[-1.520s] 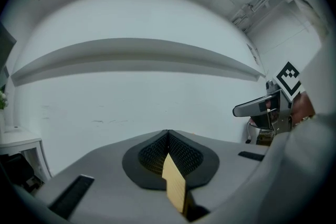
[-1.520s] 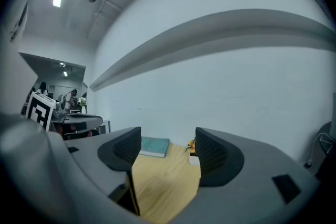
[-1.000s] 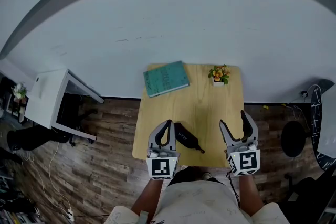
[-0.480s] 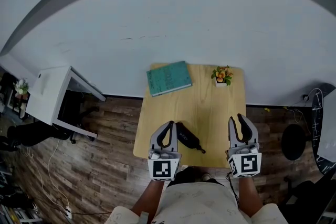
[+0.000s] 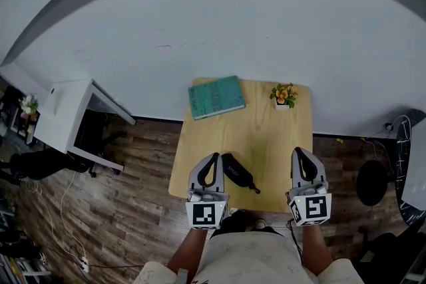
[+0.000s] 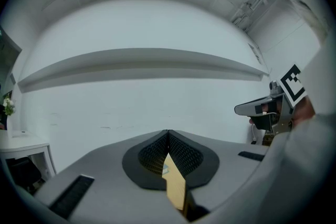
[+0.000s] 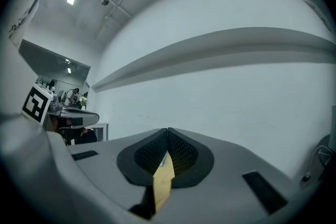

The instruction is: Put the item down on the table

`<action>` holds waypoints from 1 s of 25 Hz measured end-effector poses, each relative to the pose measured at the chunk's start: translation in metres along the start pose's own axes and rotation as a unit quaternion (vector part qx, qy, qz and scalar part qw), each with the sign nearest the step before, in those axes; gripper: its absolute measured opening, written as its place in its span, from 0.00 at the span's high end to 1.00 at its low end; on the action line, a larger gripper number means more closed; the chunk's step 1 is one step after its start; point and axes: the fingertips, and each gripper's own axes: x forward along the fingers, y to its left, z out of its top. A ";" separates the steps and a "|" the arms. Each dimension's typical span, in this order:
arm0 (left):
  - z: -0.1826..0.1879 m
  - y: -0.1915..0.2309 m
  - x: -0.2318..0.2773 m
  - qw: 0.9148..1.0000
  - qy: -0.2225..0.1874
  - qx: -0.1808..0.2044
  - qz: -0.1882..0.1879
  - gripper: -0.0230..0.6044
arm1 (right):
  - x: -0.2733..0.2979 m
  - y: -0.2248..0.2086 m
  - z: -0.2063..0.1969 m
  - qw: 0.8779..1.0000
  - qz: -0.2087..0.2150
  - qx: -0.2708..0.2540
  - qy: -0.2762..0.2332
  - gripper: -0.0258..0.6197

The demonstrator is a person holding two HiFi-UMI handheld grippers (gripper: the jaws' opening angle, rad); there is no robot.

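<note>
Left gripper (image 5: 213, 157) and right gripper (image 5: 298, 153) hover over the table (image 5: 266, 133), jaws pressed together, empty. A black item (image 5: 237, 173), possibly a pouch, lies beside the left one.

Cameras: one head view, two gripper views.
Head view looks steeply down from well above the counter (image 5: 266, 136); both gripper views sit close behind their fingers (image 6: 105, 176), facing the same white wall (image 6: 157, 102).
</note>
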 end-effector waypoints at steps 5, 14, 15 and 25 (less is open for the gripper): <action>-0.001 0.001 -0.002 1.000 -0.005 0.001 0.007 0.95 | 0.003 0.001 0.002 1.000 0.009 -0.003 -0.002 0.93; 0.001 0.004 -0.005 1.000 0.006 0.005 0.015 0.95 | 0.007 0.001 0.000 1.000 0.018 0.004 0.005 0.93; 0.001 0.004 -0.005 1.000 0.005 0.006 0.016 0.95 | 0.007 0.002 -0.001 1.000 0.021 0.004 0.007 0.93; -0.004 0.008 -0.011 1.000 0.015 0.007 0.026 0.95 | 0.015 0.011 -0.005 0.999 0.040 0.002 0.015 0.93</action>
